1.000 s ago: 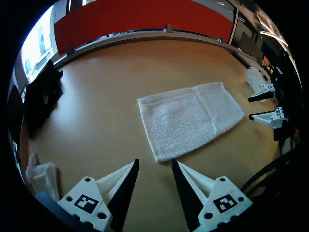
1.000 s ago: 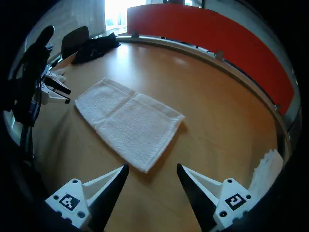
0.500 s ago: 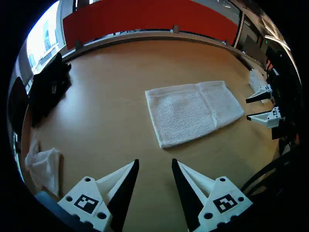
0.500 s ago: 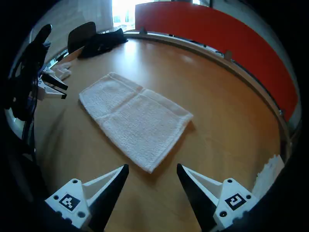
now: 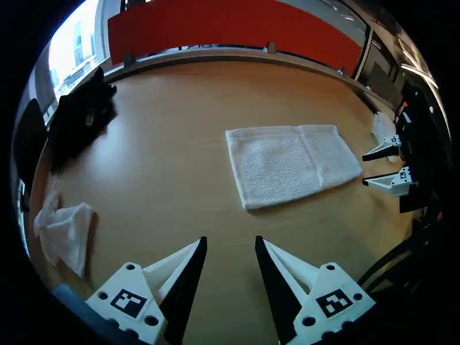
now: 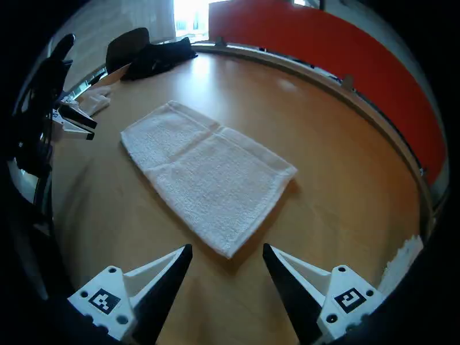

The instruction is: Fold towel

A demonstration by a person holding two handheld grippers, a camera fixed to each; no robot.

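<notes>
A white folded towel (image 5: 292,164) lies flat on the wooden table (image 5: 172,149); the right gripper view shows the same towel (image 6: 204,174) with a seam across its middle. My left gripper (image 5: 229,246) is open and empty, hovering short of the towel's near edge. My right gripper (image 6: 226,253) is open too, its fingertips close to the towel's nearest corner. In the left gripper view the right gripper (image 5: 368,169) appears off the towel's right end; the left gripper (image 6: 86,128) is seen in the right gripper view at the towel's left end.
A dark garment (image 5: 77,123) lies at the table's far left, near a chair (image 6: 123,49). A crumpled white cloth (image 5: 63,230) sits at the near left edge, another white cloth (image 5: 380,126) at the right. A red partition (image 5: 230,26) runs behind the table.
Both grippers have drawn back slightly from the towel and turned a little; the towel lies still. More of the crumpled cloth at the left has come into the left gripper view.
</notes>
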